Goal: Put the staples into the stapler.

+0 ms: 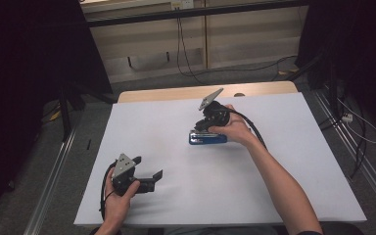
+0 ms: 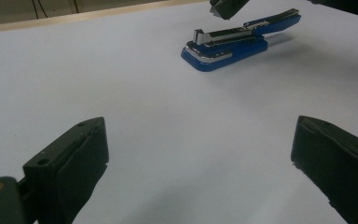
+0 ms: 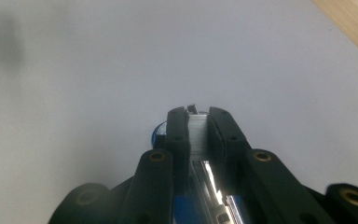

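Note:
A blue stapler (image 1: 209, 139) lies near the middle of the white table, its top arm lifted and its metal channel showing (image 2: 228, 44). My right gripper (image 1: 200, 129) points down at the stapler's left end. It is shut on a silvery ridged block (image 3: 198, 133) that looks like a strip of staples, held just over the metal channel (image 3: 212, 179). In the left gripper view, the right gripper's tip (image 2: 224, 6) hangs above the stapler. My left gripper (image 1: 150, 177) rests at the table's near left, open, with nothing between its jaws (image 2: 200, 135).
The white table top (image 1: 284, 161) has a wooden strip (image 1: 176, 93) along its far edge. Beyond it are the floor, loose cables (image 1: 186, 58) and dark stands at both sides. Metal rails (image 1: 54, 181) run along the table's left and right.

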Demonstrator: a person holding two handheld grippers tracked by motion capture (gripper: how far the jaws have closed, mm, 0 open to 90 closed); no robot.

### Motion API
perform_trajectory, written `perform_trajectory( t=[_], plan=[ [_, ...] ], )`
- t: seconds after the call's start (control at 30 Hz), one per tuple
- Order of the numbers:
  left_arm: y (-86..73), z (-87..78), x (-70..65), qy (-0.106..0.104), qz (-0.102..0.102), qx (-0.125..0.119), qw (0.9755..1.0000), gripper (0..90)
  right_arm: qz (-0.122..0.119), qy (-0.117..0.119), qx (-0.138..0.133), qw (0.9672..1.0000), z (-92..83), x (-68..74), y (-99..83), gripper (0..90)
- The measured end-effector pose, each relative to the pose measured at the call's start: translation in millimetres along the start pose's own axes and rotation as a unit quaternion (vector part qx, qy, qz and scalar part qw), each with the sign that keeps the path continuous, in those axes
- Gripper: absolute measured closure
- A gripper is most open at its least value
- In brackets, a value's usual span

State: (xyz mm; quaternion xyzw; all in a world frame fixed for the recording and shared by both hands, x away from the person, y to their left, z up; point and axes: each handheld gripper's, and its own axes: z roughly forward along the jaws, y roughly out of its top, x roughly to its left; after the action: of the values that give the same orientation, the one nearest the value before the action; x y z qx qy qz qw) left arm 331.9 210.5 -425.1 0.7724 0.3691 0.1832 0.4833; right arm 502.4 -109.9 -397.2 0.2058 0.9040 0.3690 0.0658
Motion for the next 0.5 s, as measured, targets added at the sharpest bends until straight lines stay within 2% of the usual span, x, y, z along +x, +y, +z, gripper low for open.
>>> perform_trajectory(
  t=[0.17, 0.27, 0.37, 0.5],
  plan=[
    [-0.3, 0.6, -0.4, -0.002, -0.001, 0.002, 1.0000, 4.3, -0.015, 0.000, 0.005, 0.9999, 3.3, 0.6, 1.2, 79.4],
    [-0.1, 0.3, -0.1, -0.002, 0.001, 0.002, 1.0000, 4.2, -0.017, -0.001, 0.003, 0.9999, 4.9, -1.0, 0.6, 79.4],
    [0.3, -1.2, -0.5, 0.002, -0.002, -0.004, 1.0000, 4.4, -0.009, 0.005, 0.002, 0.9999, 5.4, -2.5, -0.7, 79.4],
    [0.1, -0.6, -0.4, 0.001, -0.003, -0.004, 1.0000, 4.4, -0.015, 0.007, 0.007, 0.9998, 6.3, -4.0, -2.1, 79.4]
  ],
)
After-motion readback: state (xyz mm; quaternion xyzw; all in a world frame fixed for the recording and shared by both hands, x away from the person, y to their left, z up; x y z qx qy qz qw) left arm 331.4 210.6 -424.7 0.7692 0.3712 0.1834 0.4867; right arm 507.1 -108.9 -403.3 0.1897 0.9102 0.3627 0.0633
